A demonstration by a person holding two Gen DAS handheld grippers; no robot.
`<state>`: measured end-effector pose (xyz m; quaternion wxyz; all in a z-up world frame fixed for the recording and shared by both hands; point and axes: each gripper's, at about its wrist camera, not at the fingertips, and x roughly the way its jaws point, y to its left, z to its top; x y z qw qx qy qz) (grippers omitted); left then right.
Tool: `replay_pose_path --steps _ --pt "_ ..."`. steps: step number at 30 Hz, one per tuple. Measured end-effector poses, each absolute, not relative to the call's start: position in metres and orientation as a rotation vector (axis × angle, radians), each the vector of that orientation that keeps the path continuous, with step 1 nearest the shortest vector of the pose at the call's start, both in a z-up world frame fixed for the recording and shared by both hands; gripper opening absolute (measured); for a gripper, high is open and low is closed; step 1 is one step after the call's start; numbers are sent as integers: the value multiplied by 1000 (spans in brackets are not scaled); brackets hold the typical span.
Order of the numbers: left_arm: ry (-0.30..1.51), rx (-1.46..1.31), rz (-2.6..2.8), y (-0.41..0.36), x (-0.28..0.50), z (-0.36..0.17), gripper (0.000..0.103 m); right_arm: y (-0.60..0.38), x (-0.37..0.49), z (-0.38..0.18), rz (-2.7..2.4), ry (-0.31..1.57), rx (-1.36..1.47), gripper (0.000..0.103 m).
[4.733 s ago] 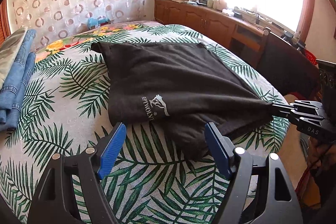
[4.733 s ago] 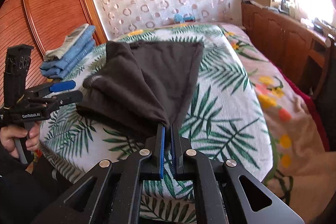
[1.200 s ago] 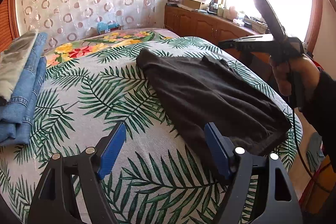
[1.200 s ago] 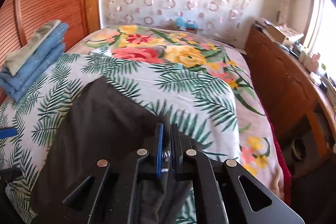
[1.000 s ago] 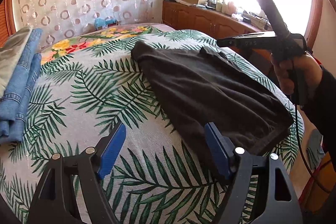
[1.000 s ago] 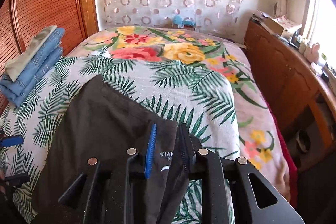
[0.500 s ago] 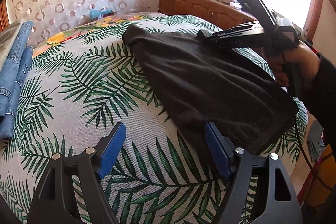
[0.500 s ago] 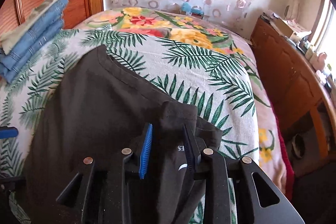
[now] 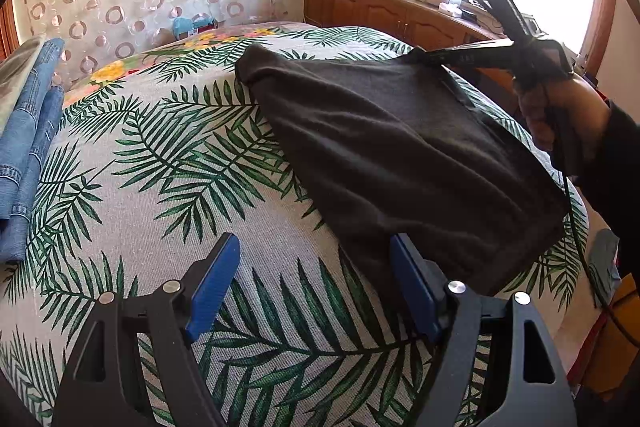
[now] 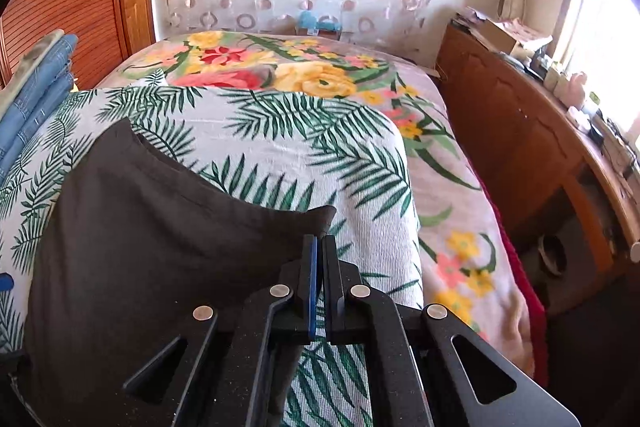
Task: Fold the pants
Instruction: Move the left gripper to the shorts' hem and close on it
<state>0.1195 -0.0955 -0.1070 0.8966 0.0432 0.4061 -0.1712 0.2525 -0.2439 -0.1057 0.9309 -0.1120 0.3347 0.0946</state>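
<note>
Black pants (image 9: 400, 155), folded to a flat panel, lie on the leaf-print bed cover (image 9: 160, 167). My left gripper (image 9: 316, 279) hovers open over the cover at the pants' near left edge, with its right pad beside the cloth and nothing between the pads. A hand (image 9: 560, 115) brings my right gripper (image 9: 420, 54) in from the right to the far right corner. In the right wrist view the pants (image 10: 140, 247) fill the lower left, and my right gripper (image 10: 320, 241) is shut on that corner's tip.
Folded blue jeans (image 9: 24, 147) are stacked at the bed's left side, also in the right wrist view as the jeans stack (image 10: 36, 95). A wooden cabinet (image 10: 520, 147) runs along the right of the bed. A flowered blanket (image 10: 300, 75) covers the bed's far end.
My right gripper opened, let go of the folded cloth, moved forward to the pants' far corner and closed there. The left gripper stayed open and nearly still.
</note>
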Motion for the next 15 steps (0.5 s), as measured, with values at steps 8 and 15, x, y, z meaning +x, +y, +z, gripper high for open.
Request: replay_pose_path --steps 8,15 --pt "841 89 -354 -95 120 -107 78 -250 239 -103 195 684 -185 16" --pt "841 89 -354 -95 120 -107 78 -256 177 -112 272 671 -177 32"
